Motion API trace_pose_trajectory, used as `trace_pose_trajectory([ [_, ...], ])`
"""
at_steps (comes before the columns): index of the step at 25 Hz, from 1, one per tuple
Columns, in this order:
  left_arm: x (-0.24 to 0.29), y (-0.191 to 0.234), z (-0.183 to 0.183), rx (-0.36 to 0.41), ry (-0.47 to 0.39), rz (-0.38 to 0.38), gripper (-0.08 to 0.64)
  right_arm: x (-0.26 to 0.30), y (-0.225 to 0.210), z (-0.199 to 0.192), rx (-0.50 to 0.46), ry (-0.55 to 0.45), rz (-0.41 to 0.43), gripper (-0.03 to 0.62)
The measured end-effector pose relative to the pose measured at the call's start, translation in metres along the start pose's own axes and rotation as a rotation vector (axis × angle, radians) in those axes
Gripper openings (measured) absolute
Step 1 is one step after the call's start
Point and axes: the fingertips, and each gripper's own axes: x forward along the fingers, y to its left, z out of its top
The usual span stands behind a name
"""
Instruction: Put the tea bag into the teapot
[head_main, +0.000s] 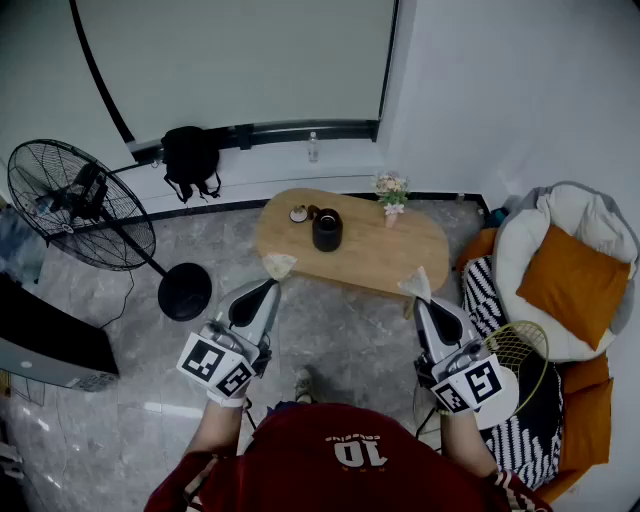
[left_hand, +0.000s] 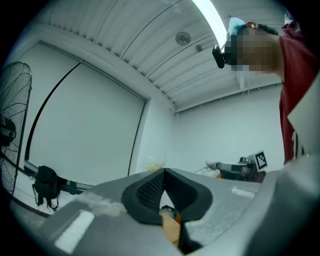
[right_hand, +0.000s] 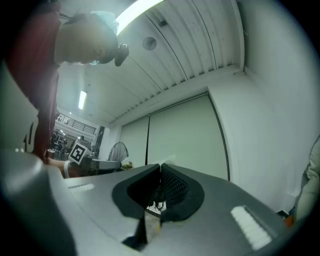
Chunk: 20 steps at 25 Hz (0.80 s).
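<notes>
The black teapot (head_main: 327, 229) stands open on the oval wooden table (head_main: 385, 258), with its small lid (head_main: 299, 214) beside it on the left. My left gripper (head_main: 277, 282) is held above the floor short of the table, shut on a pale yellowish tea bag (head_main: 279, 264) that sticks out past its tip (left_hand: 150, 164). Further right, my right gripper (head_main: 418, 299) is shut on a pale pointed scrap (head_main: 416, 283), with thin dark thread between its pads (right_hand: 172, 187). Whether that scrap is a wrapper or a bag cannot be told. Both grippers point upward and stand well apart.
A small flower vase (head_main: 391, 195) stands on the table's right part. A standing fan (head_main: 75, 205) is at the left and a black backpack (head_main: 190, 155) lies by the wall. A lounge seat with an orange cushion (head_main: 570, 280) and a racket (head_main: 520, 350) fill the right side.
</notes>
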Motion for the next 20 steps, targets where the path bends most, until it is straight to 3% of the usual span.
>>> trace_pose_trajectory([
  [13, -0.0024, -0.0038, 0.0026, -0.005, -0.014, 0.005, 0.003, -0.002, 0.0015, 0.0039, -0.013, -0.007, 0.004, 0.003],
  [20, 0.0013, -0.0032, 0.0001, -0.012, -0.015, 0.009, 0.003, -0.0011, -0.0056, 0.0015, 0.04, -0.016, 0.013, 0.004],
])
